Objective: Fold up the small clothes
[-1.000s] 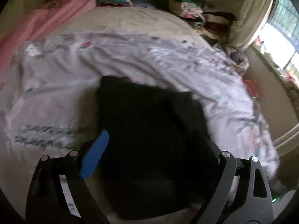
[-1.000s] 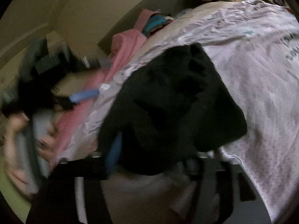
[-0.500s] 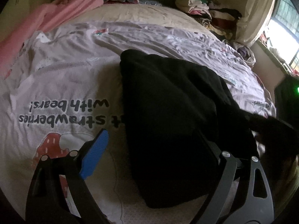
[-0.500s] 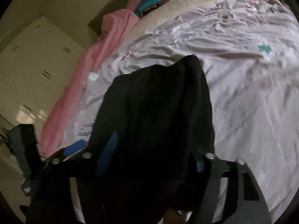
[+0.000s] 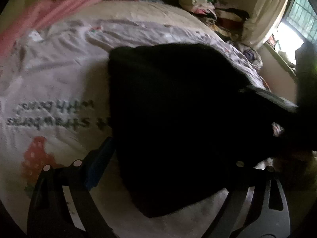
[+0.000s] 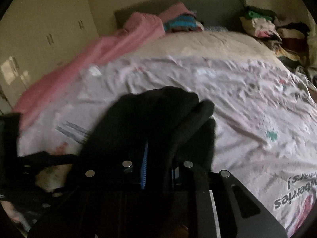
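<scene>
Right gripper [image 6: 158,158] jaws clamp the black garment [image 5: 178,119] (left gripper [image 5: 168,158] jaws apart) on the bedsheet [image 5: 49,83].

A wide bed [image 6: 208,45] fills the room, spread with a pale printed sheet [image 6: 247,103] bearing strawberries and lettering. A pink blanket [image 6: 111,45] trails along its left edge up to a grey headboard [image 6: 214,6]. Cream wardrobe doors [image 6: 39,23] stand beyond it, catching window reflections. Heaped clothes [image 5: 210,11] crowd the far corner. Daylight comes through a barred window [image 5: 299,19] beside a cream curtain [image 5: 265,10].
</scene>
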The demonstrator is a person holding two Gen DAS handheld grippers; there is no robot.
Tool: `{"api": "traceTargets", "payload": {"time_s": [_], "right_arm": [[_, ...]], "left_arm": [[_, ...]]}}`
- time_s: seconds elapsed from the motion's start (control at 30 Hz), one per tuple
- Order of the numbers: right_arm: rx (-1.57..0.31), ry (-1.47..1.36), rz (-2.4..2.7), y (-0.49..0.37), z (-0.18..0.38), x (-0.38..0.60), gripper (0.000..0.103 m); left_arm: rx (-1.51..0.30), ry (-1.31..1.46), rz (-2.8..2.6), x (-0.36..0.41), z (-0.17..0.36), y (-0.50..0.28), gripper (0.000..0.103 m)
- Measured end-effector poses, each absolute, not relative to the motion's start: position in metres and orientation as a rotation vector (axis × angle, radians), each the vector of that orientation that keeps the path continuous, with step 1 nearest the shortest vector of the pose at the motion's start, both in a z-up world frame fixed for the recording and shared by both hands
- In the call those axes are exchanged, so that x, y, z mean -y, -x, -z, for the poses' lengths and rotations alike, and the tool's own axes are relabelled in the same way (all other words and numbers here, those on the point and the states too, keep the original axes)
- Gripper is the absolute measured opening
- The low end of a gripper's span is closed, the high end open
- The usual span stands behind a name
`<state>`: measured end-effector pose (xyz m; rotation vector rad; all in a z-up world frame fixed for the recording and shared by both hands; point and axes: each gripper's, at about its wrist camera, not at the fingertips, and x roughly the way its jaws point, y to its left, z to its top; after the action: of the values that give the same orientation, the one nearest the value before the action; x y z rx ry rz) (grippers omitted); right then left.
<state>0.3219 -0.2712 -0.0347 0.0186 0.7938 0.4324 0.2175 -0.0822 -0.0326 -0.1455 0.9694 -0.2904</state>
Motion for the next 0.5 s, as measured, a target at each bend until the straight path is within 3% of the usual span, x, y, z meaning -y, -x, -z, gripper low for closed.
{"api": "traceTargets", "payload": {"time_s": [0.3,0.43,0.5], "right_arm": [[-0.791,0.004,-0.328,-0.316,0.069,0.281,0.022],[-0.792,0.008,-0.279,-0.315,0.067,0.283,0.035],[-0.794,0.003,-0.272,-0.313,0.066,0.285,0.036]], "left_arm": [[-0.994,0.129,0.316,0.093,0.05,-0.213,0.088],[-0.997,0.135,0.317,0.091,0.05,-0.211,0.088],[-0.997,0.132,0.317,0.09,0.049,-0.21,0.088]]}}
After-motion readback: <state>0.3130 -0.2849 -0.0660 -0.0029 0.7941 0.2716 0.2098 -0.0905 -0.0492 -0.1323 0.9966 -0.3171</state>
